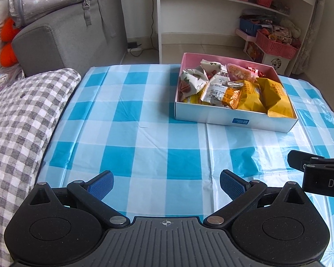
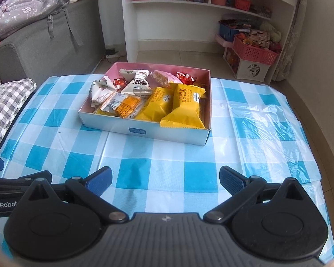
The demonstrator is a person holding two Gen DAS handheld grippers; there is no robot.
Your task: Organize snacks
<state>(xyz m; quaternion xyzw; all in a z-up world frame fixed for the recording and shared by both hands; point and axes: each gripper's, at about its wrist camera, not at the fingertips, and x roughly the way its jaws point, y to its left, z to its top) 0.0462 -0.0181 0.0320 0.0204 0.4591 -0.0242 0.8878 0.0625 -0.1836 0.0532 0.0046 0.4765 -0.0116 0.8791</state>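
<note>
Both grippers hover low over the near edge of the blue-checked tablecloth (image 2: 167, 155), side by side and well short of the snack box (image 2: 144, 131). The left gripper (image 1: 167, 184) has its jaws spread wide with nothing between them; the right gripper (image 2: 165, 181) is likewise fully spread and empty, touching nothing.

All the snacks appear to be in the box at the far side: two yellow packets (image 2: 184, 109) at the right, an orange packet (image 2: 122, 105) at the near left, white wrappers (image 2: 101, 91) behind it, red candies (image 2: 184, 76) at the far wall. No snack lies loose on the cloth, so the sorting looks about done. If any tidying is left, reach in from above, pinch one packet by its crimped end, and avoid nudging the light cardboard wall.
</note>
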